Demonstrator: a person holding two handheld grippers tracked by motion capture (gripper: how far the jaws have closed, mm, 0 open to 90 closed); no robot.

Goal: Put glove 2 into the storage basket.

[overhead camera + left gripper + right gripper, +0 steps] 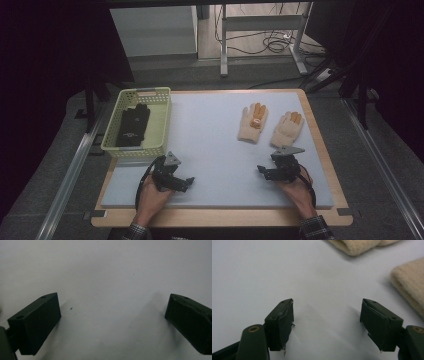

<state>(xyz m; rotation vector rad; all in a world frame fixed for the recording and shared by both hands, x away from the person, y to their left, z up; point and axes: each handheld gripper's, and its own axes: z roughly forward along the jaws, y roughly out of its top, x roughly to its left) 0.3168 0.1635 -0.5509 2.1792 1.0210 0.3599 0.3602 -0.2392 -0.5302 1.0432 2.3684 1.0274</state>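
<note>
Two cream knitted gloves with orange fingertips lie flat at the back right of the mat: one (252, 123) to the left, the other (287, 129) just beyond my right gripper (265, 173). That gripper is open over the bare mat; in the right gripper view (327, 303) nothing sits between its jaws, with one glove cuff (354, 246) ahead and the other glove (409, 282) to the right. My left gripper (184, 183) rests near the front left of the mat, open wide (113, 302) over bare mat. A black glove (134, 125) lies in the basket.
A yellow-green plastic basket (112, 145) stands at the table's left edge, just beyond my left hand. The pale grey mat (210, 150) covers the wooden tabletop. Metal table legs and cables lie on the floor behind the table.
</note>
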